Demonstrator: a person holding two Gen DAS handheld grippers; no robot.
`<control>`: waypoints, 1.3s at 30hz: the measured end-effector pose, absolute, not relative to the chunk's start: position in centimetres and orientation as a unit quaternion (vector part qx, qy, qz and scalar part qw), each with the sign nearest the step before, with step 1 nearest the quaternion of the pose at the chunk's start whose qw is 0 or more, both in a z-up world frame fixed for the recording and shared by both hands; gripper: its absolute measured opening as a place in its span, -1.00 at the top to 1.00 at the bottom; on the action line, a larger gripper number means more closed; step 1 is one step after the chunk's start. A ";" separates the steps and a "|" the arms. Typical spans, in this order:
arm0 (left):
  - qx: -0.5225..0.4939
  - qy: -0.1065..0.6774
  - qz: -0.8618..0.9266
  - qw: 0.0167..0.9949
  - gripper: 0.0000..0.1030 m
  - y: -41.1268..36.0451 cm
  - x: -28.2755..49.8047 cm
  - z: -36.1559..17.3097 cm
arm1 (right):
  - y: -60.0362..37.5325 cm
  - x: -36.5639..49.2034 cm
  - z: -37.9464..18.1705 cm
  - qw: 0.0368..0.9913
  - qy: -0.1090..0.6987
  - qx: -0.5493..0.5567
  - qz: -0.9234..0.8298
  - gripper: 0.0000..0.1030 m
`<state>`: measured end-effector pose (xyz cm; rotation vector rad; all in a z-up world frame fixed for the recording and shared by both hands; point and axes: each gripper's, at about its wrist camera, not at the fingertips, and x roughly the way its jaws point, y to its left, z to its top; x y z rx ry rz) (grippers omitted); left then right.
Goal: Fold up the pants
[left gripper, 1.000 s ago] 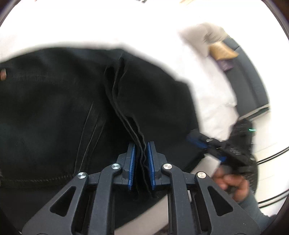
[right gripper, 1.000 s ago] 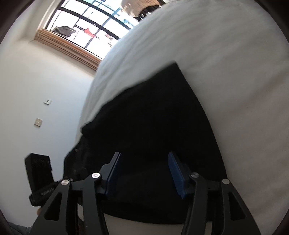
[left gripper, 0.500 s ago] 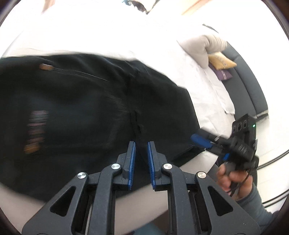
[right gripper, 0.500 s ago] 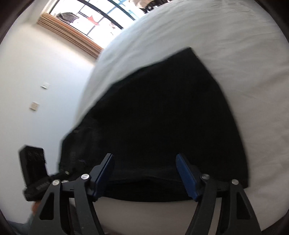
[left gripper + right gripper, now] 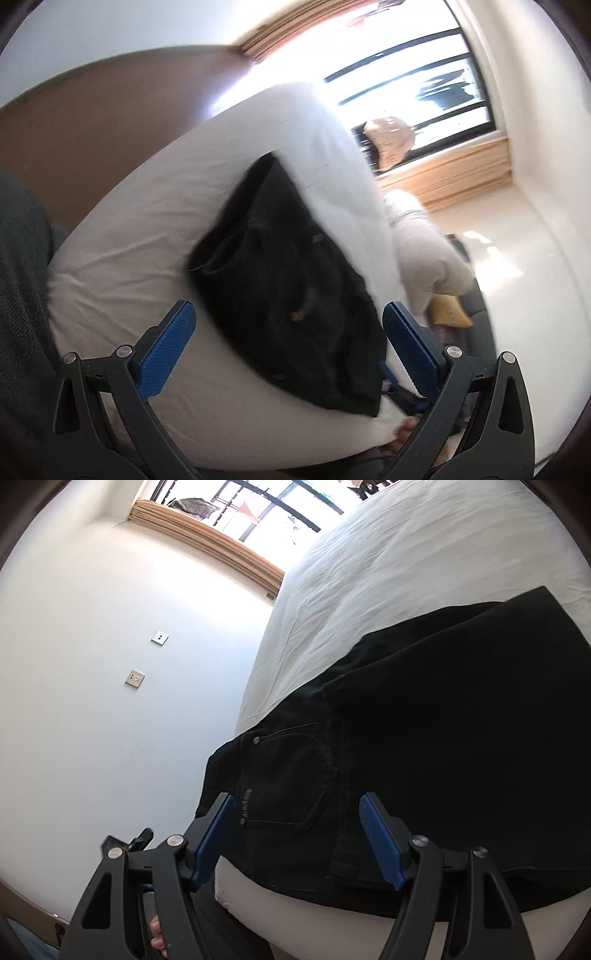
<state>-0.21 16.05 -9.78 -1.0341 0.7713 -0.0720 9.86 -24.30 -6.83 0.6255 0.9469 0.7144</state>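
Observation:
The black pants [image 5: 288, 266] lie folded into a compact stack on the white bed [image 5: 129, 258], near its front edge. My left gripper [image 5: 288, 308] hovers back from them. Its jaws are opening wide, and the blue pads [image 5: 166, 343] touch no cloth. In the right wrist view the pants [image 5: 443, 720] show a back pocket with rivets facing up. My right gripper [image 5: 297, 799] is open just in front of the pocket, above the folded edge, with its pads clear of the fabric.
White sheet [image 5: 406, 554] stretches beyond the pants toward a window [image 5: 258, 502]. A white wall with two socket plates [image 5: 159, 638] runs along the bed's left. A brown headboard [image 5: 74, 147], a pale pillow [image 5: 424, 251] and a yellow cushion [image 5: 448, 310] border the bed.
My left gripper let go of the pinched pants fold, opened wide, rolled and swung away from the stack. My right gripper opened wider and drew back and up from the pants.

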 end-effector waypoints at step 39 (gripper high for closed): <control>-0.610 0.348 -0.066 0.709 0.67 17.9 2.1 -14.4 | -19.9 15.6 -6.5 0.742 0.473 0.293 0.374 -0.42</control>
